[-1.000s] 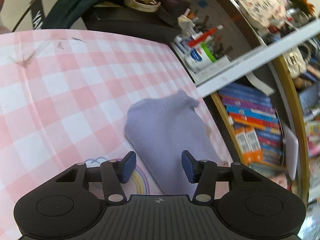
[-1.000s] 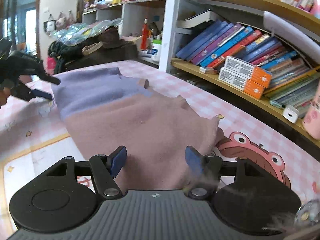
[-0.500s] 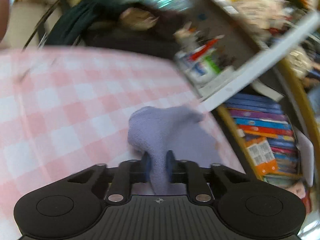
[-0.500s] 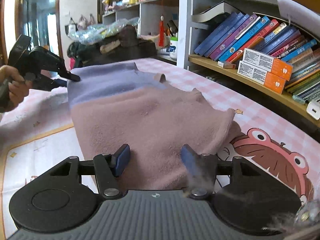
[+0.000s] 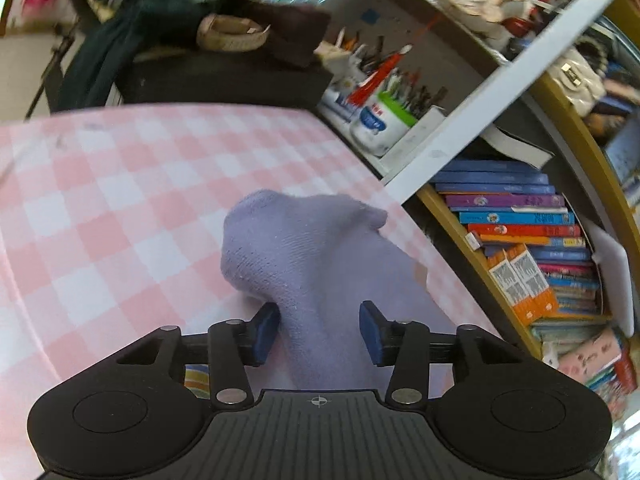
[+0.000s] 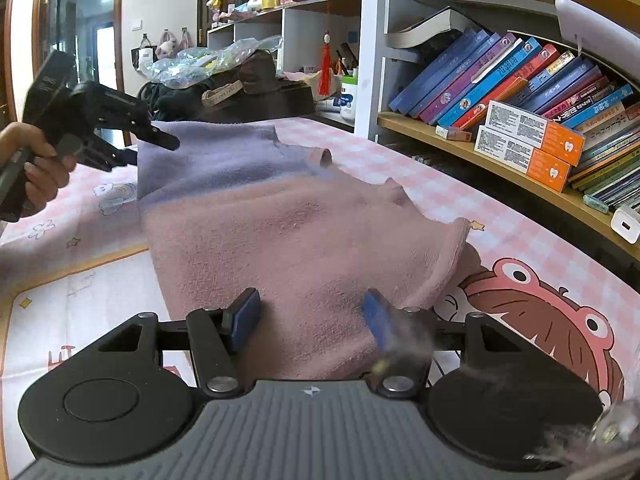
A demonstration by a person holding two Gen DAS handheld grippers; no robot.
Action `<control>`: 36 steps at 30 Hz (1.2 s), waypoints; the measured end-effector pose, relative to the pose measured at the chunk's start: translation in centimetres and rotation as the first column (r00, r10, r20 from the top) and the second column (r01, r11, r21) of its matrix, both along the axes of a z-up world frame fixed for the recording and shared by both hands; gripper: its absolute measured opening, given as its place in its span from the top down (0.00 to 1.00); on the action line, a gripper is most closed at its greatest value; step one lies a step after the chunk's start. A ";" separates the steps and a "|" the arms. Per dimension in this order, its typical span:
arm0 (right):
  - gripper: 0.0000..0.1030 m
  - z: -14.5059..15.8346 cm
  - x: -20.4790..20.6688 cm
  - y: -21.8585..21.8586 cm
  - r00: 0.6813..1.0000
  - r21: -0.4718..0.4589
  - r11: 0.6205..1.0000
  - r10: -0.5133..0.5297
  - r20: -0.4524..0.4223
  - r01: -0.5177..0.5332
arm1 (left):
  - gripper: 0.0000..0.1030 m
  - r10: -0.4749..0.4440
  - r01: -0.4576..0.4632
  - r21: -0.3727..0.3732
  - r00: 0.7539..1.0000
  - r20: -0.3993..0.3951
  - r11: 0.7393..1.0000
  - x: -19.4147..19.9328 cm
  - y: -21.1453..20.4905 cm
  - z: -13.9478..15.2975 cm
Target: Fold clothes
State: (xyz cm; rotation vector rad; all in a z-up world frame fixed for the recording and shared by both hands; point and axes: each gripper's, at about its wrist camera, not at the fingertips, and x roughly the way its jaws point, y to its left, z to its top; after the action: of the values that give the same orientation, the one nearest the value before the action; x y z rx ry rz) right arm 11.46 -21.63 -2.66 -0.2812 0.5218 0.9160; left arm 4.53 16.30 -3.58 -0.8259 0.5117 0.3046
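Both tongs are black plastic: left tongs (image 5: 319, 327) and right tongs (image 6: 312, 317) carry blue pads, silver screws, round side discs, ribbed grey housing. Bare-skinned hand (image 6: 38, 168) grips a black handle.

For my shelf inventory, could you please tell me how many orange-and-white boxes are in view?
2. The upper box lies on the lower box, on the wooden shelf before the books; more may be hidden.
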 end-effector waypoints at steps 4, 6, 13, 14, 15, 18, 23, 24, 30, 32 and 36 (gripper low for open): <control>0.46 0.0 0.1 0.0 1.000 0.003 1.000 0.000 -0.005 0.000 | 0.49 0.014 -0.012 -0.051 0.999 0.040 0.999 0.6 0.4 -0.9; 0.46 0.0 0.2 -0.1 1.000 0.004 1.000 0.001 -0.007 -0.001 | 0.49 0.019 -0.016 -0.063 0.999 0.049 0.998 0.9 0.5 -0.9; 0.45 0.0 0.0 -0.1 1.000 0.008 1.000 0.000 -0.013 0.000 | 0.52 0.040 -0.028 -0.114 0.993 0.108 0.993 0.9 1.1 -1.7; 0.45 0.0 0.0 -0.1 1.000 0.008 1.000 0.000 -0.014 0.000 | 0.55 0.042 -0.029 -0.115 0.993 0.113 0.993 0.9 1.2 -1.8; 0.45 0.0 0.0 -0.1 1.000 0.007 1.000 -0.001 -0.013 0.001 | 0.58 0.046 -0.033 -0.114 0.993 0.111 0.993 0.9 1.2 -1.8; 0.45 0.0 0.0 0.0 1.000 0.005 1.000 -0.002 -0.013 0.002 | 0.75 0.054 -0.042 -0.122 0.994 0.099 0.992 1.1 1.7 -2.2; 0.44 0.0 0.1 0.4 1.000 0.001 1.000 -0.006 -0.019 0.006 | 0.90 -0.073 0.083 -0.044 0.976 0.206 0.996 0.4 1.3 -0.7; 0.44 0.0 0.3 0.6 1.000 0.001 1.000 -0.010 -0.022 0.010 | 0.91 -0.118 0.116 0.022 0.967 0.226 0.993 0.0 0.7 0.4; 0.43 0.1 1.3 3.5 0.999 0.002 1.000 -0.015 -0.034 0.015 | 0.91 -0.074 0.066 0.043 0.973 0.218 0.997 -1.1 2.9 1.3; 0.43 0.1 1.3 4.9 1.000 -0.004 1.000 -0.010 -0.027 0.010 | 0.91 -0.039 0.033 0.031 0.980 0.195 0.999 -1.0 3.9 0.5; 0.42 0.0 1.5 6.2 1.000 -0.015 1.000 0.000 -0.012 0.000 | 0.90 -0.001 0.003 -0.009 0.983 0.182 1.000 -0.6 4.8 -0.4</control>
State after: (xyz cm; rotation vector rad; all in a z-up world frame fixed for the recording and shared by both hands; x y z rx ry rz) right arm 12.96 -15.40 -2.67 -0.2890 0.5401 0.9148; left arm 3.89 21.06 -4.02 -0.8527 0.3431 0.2224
